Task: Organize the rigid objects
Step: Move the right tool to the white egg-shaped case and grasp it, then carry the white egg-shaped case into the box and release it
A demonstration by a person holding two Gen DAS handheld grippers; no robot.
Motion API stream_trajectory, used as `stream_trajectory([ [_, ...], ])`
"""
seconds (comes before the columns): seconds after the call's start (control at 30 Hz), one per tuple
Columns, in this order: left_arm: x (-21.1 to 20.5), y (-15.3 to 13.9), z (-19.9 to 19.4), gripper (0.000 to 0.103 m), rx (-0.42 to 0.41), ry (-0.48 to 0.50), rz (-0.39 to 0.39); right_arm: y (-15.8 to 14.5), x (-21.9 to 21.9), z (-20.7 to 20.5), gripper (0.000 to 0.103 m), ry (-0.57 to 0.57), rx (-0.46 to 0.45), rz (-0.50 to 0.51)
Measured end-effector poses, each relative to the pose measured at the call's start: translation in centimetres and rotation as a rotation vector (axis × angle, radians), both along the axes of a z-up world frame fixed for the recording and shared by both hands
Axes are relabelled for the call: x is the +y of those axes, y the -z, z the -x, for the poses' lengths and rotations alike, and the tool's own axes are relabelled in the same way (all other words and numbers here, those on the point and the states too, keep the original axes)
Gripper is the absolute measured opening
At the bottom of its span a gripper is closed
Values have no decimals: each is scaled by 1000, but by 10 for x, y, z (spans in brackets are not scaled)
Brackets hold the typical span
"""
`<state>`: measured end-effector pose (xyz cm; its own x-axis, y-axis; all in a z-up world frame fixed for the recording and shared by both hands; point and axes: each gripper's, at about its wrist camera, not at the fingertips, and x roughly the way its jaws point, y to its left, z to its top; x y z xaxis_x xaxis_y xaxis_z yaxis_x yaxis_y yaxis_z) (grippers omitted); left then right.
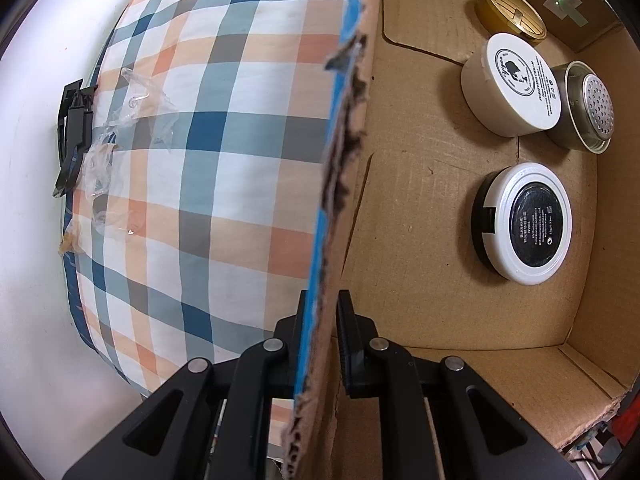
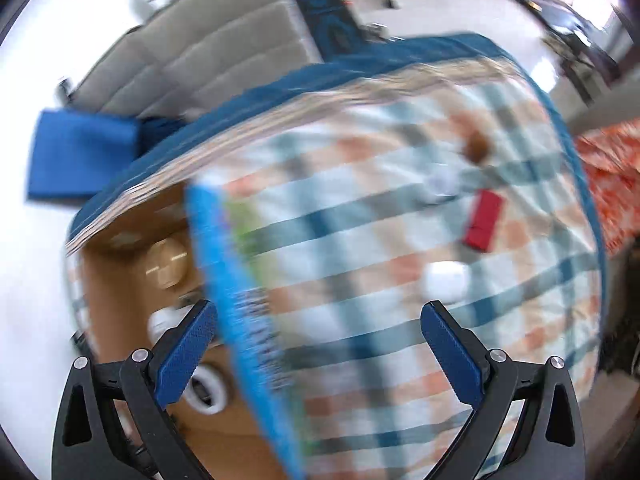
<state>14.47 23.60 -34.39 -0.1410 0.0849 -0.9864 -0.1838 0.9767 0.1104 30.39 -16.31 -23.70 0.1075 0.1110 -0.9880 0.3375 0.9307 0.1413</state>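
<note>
A cardboard box [image 1: 448, 288] of plain brown corrugated board sits on a bed covered in checked cloth [image 1: 224, 128], a soft weave of white, peach, orange, teal and grey squares with a blue border. Four round containers rest on the box floor. Nearest is a flat compact [image 1: 524, 222] with a glossy white rim, a black centre printed in small text and a black hinged base. Beyond it stands a squat white jar [image 1: 510, 86] with a smooth lid bearing a circular black emblem; it touches a dull metal tin [image 1: 584, 106] whose top is a perforated disc. Farther back lies a gold tin [image 1: 512, 14] with a ribbed, shiny lid.

The left claw [image 1: 322, 320] is clamped on the box's side wall [image 1: 344, 168], one black finger outside against the blue printed face and one inside against the bare board; the wall's top edge is torn and ragged. Crumpled clear plastic [image 1: 120, 120] and a black plastic clip [image 1: 74, 132] lie on the cloth to the left.

The right wrist view is heavily blurred. The right claw [image 2: 320, 332] hangs above the bed with its blue textured pads [image 2: 186, 354] spread wide apart and nothing between them. Ahead on the cloth are a red rectangular block [image 2: 484, 220], a small white rounded object [image 2: 446, 280] and a brown round thing [image 2: 476, 146], details unclear
</note>
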Motion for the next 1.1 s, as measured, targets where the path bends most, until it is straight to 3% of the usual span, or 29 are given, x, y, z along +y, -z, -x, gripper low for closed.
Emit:
stream_trajectory([
  [0.17, 0, 1, -1, 9, 1, 2, -1, 61, -58, 1, 103, 79, 97, 32],
  [0.4, -1, 1, -1, 9, 2, 4, -3, 129, -88, 17, 103, 106, 202, 95],
  [0.5, -1, 0, -2, 9, 2, 5, -4, 143, -96, 24, 91, 127, 211, 89],
  [0.53, -2, 0, -2, 9, 2, 5, -5, 148, -97, 26, 79, 134, 212, 72],
  [0.73, -4, -3, -3, 9, 3, 9, -10, 149, -95, 30, 60, 116, 190, 100],
  [0.9, -5, -3, -3, 9, 3, 9, -11, 142, -88, 32, 60, 99, 183, 97],
  [1.1, -5, -3, -3, 9, 2, 8, -10, 99, -48, 27, 60, 43, 119, 47],
])
